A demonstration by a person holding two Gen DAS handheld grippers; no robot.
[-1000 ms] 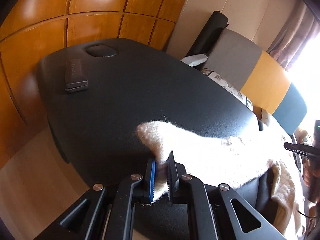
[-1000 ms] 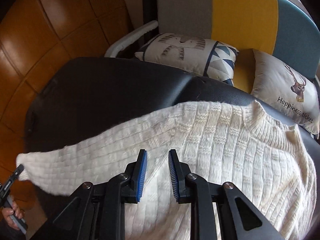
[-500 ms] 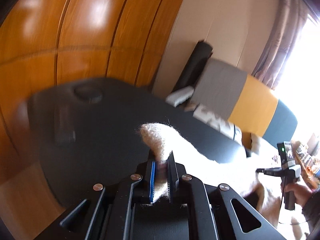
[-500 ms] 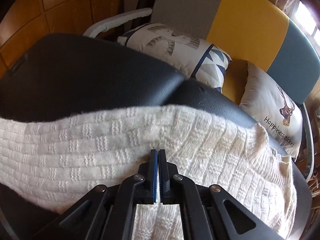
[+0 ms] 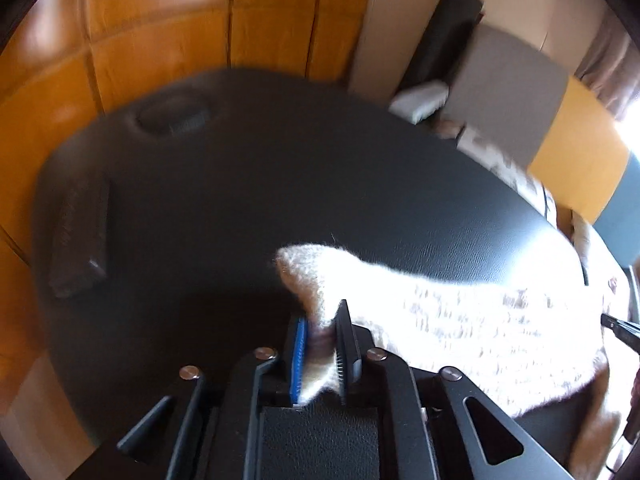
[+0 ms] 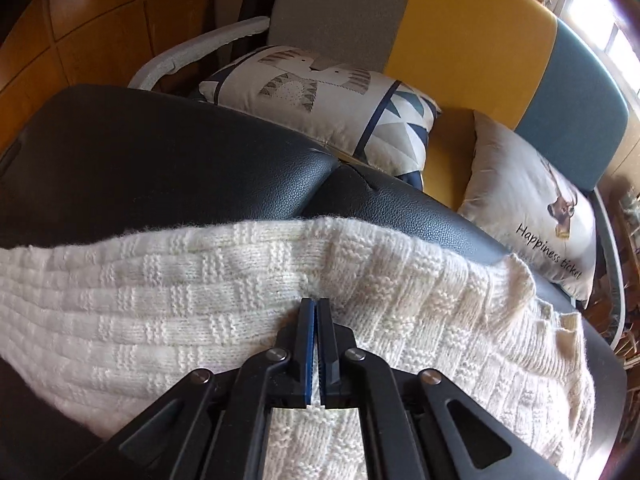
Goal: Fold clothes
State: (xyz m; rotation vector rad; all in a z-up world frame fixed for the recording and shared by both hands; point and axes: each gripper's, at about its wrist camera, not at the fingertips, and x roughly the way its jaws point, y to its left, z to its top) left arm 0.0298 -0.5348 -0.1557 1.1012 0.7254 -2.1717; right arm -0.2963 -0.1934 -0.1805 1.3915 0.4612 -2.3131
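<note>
A cream knitted sweater [image 6: 160, 300] lies spread over a black padded table [image 6: 160, 152]. My right gripper [image 6: 317, 308] is shut on a pinch of the knit near the sweater's far edge, and a sliver of fabric shows between the pads. In the left wrist view, the sweater's sleeve [image 5: 460, 320] stretches to the right, and its cuff end stands up between the pads of my left gripper [image 5: 322, 332]. Those jaws are opening slightly, with the cuff still filling the gap. The right gripper's tip [image 5: 620, 326] shows at the far right edge.
A dark flat object [image 5: 80, 236] and a round recess [image 5: 172, 118] mark the table's far left end. Behind the table stands a sofa [image 6: 472, 40] in grey, yellow and teal, with two printed cushions [image 6: 320, 92] [image 6: 532, 208]. Wood panelling [image 5: 160, 40] lines the wall.
My right gripper went from open above the knit to shut on a pinch of it, nearer the far edge. My left gripper swung across the table with the cuff, its jaws slightly wider now.
</note>
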